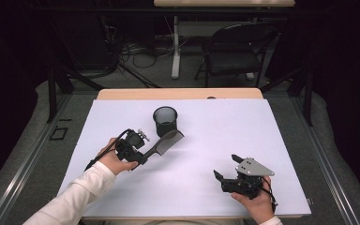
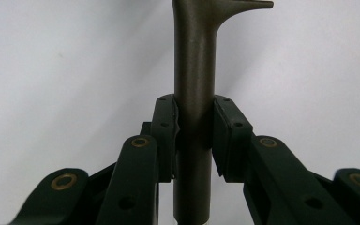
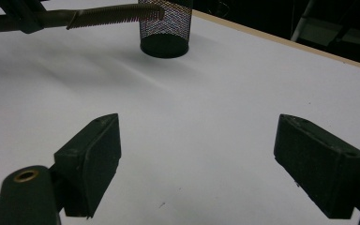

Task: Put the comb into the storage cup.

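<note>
Where the white table covering (image 1: 243, 136) lies smooth and matte, a dark comb (image 1: 163, 142) is gripped by its round, tapering handle between the flat black pads of the left gripper (image 1: 144, 157), its toothed end raised just beside a cylindrical cup (image 1: 165, 120) of fine black wire mesh (solid at the base). Nothing is held by the right gripper (image 1: 227, 168); its blocky, rectangular jaws are spread wide above bare table, well apart from the comb and cup.
</note>
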A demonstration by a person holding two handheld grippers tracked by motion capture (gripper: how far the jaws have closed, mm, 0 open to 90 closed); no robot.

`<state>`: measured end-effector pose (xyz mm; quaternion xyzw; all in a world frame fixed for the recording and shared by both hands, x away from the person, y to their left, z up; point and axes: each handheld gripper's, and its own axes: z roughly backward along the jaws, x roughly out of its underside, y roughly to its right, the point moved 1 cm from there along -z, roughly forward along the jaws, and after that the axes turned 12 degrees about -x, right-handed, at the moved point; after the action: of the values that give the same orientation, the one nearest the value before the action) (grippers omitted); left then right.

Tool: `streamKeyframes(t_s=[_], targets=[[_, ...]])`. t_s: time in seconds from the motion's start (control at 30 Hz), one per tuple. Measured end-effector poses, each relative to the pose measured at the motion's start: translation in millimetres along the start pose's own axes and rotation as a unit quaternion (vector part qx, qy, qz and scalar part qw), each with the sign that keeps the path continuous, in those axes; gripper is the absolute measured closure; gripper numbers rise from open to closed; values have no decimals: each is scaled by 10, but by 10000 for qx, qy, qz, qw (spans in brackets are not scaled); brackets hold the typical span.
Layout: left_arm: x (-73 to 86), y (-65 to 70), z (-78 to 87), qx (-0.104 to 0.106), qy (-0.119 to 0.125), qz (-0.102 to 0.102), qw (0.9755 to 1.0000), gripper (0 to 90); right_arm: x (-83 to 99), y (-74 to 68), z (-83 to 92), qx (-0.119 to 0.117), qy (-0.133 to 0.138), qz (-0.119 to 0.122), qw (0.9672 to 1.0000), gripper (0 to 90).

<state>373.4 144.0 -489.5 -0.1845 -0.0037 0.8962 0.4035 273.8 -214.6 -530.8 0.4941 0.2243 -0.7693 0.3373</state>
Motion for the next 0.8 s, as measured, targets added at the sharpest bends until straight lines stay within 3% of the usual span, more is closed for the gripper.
streamKeyframes(t_s=[0.23, 0.47, 0.57, 0.8], targets=[[-32, 3, 77, -67, 367, 99, 9993, 725, 2, -1, -5, -7, -10, -4, 10000, 150], [-60, 11, 117, -67, 561, 114, 9983, 725, 5, -1, -7, 1, -19, -10, 10000, 150], [-92, 22, 141, -101, 788, 172, 9967, 725, 9, 9, -7, 17, -26, -22, 10000, 151], [-137, 62, 189, -119, 1050, 204, 9942, 725, 14, 17, -11, 41, -37, -41, 10000, 150]])
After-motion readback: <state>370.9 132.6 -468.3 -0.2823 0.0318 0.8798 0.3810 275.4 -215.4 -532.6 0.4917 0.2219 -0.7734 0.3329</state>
